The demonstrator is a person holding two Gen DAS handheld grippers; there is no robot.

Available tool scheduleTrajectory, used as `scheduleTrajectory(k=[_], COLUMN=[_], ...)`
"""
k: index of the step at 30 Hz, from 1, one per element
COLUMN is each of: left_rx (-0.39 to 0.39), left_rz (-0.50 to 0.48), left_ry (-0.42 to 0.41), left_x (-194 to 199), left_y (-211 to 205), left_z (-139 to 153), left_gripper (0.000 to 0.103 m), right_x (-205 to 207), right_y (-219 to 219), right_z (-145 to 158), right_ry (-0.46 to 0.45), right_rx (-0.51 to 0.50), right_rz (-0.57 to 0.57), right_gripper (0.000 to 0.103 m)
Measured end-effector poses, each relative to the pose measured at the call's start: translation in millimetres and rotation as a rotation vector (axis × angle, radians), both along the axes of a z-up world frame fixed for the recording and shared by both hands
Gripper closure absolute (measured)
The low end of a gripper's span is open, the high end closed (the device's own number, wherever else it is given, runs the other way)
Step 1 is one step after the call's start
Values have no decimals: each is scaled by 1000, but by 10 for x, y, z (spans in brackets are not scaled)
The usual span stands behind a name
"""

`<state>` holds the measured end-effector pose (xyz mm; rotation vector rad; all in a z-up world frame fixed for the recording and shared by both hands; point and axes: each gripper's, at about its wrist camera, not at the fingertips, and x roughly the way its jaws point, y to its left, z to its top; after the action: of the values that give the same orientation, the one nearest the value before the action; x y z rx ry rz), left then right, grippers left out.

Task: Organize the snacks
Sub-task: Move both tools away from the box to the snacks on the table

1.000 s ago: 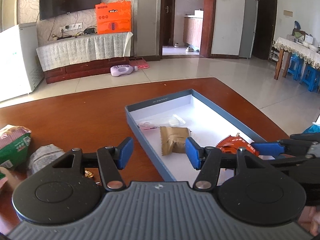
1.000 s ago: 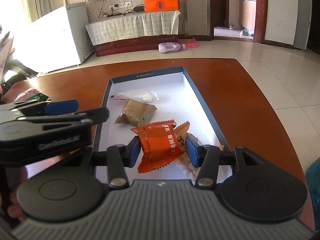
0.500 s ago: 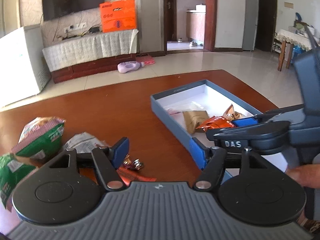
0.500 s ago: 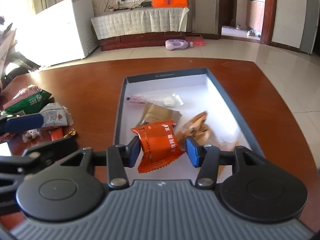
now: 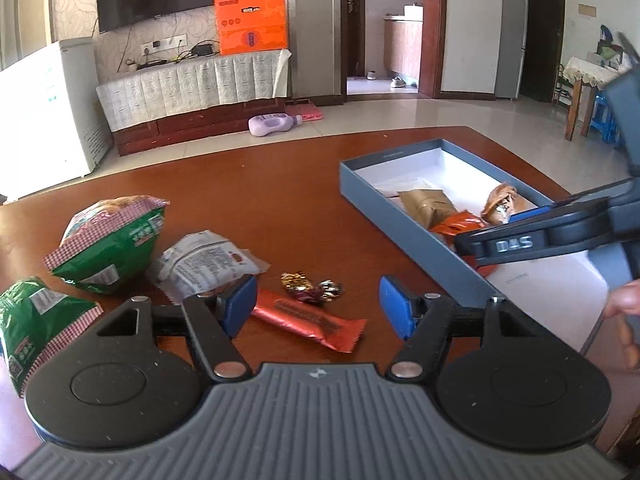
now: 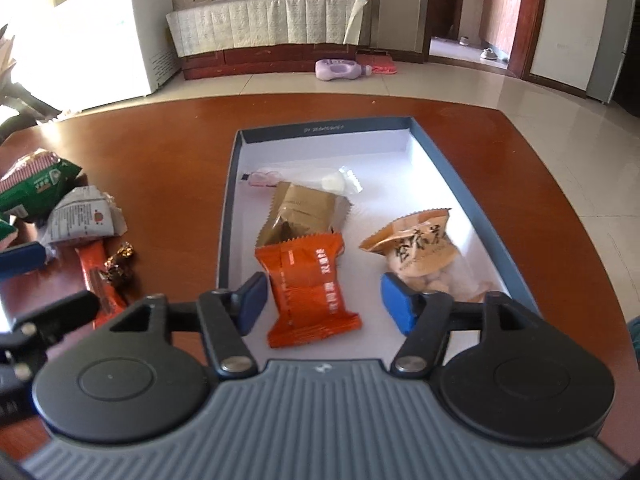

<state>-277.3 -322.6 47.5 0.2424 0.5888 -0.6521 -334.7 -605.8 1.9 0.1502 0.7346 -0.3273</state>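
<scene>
Sunlit living room, wooden table (image 5: 304,200): your right gripper (image 6: 322,306) has just been opening, its jaws now wide around the orange packet (image 6: 310,292) lying freed in the blue box (image 6: 226,216), apparently to join the other snacks there. Your left gripper (image 5: 318,308), jaws wide and empty, hangs over the red bar (image 5: 308,322), likely your next pick.

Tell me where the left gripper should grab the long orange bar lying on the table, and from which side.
Grip the long orange bar across its narrow middle, coming down from above. It lies flat on the table in front of the open left gripper, and its width probably fits between the pads. Stay clear of the foil candies just beyond it.
</scene>
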Motion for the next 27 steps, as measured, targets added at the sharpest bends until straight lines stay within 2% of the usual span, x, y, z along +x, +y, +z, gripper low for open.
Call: scheduleTrajectory(k=[12, 17, 22, 27], left_rx=[-2, 9, 19, 36], left_rz=[19, 25, 55, 87], left_ry=[-32, -39, -39, -26], left_x=[134, 198, 293, 421], left_y=[122, 300, 508, 687], left_z=[13, -42, -93, -175], left_gripper=[30, 30, 30, 30], right_x=[-255, -349, -360, -210], right_y=[112, 198, 370, 659], right_z=[206, 342, 468, 448], right_ry=[-76, -151, -243, -218], right_rx=[-54, -77, -36, -34], right_rz=[17, 25, 89, 195], right_gripper=[35, 35, 35, 37])
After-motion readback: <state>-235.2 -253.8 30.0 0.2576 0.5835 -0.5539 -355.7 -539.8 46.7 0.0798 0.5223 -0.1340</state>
